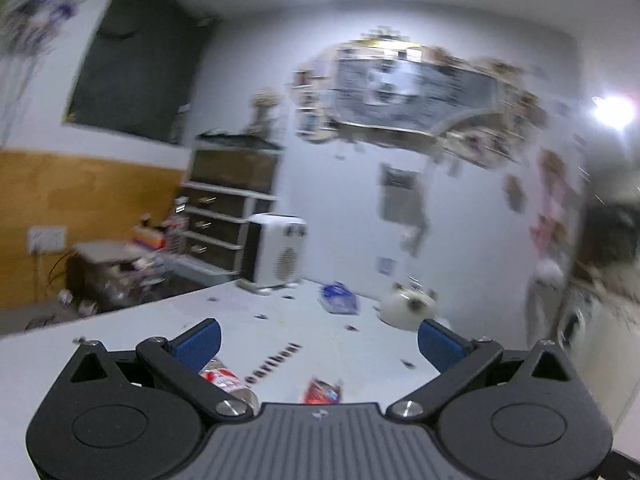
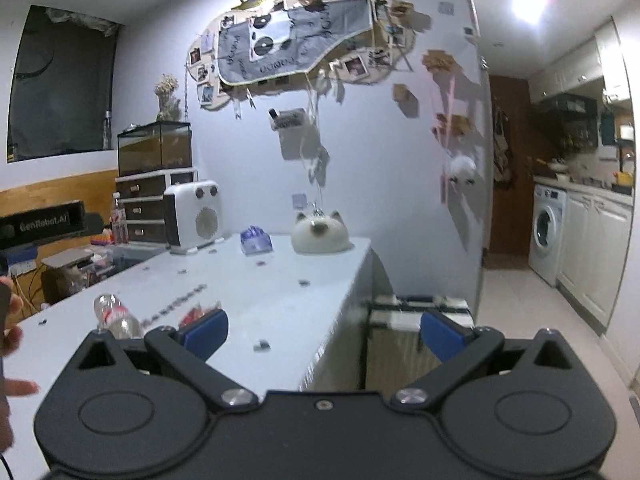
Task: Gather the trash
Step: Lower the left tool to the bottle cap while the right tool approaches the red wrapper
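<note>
The left view is blurred. The left gripper [image 1: 318, 342] is wide open and holds nothing; its body hides the lower part of the bottle [image 1: 226, 380] and of the red wrapper [image 1: 322, 392]. Both lie on the table [image 1: 140, 328]. The right gripper [image 2: 324, 334] is also wide open and empty. In the right view the bottle [image 2: 114, 318] lies on its side, its long axis running from far left to near right; which end has the cap I cannot tell.

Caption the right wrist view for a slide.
Open right gripper above white table holding plastic bottle and red wrapper.
</note>
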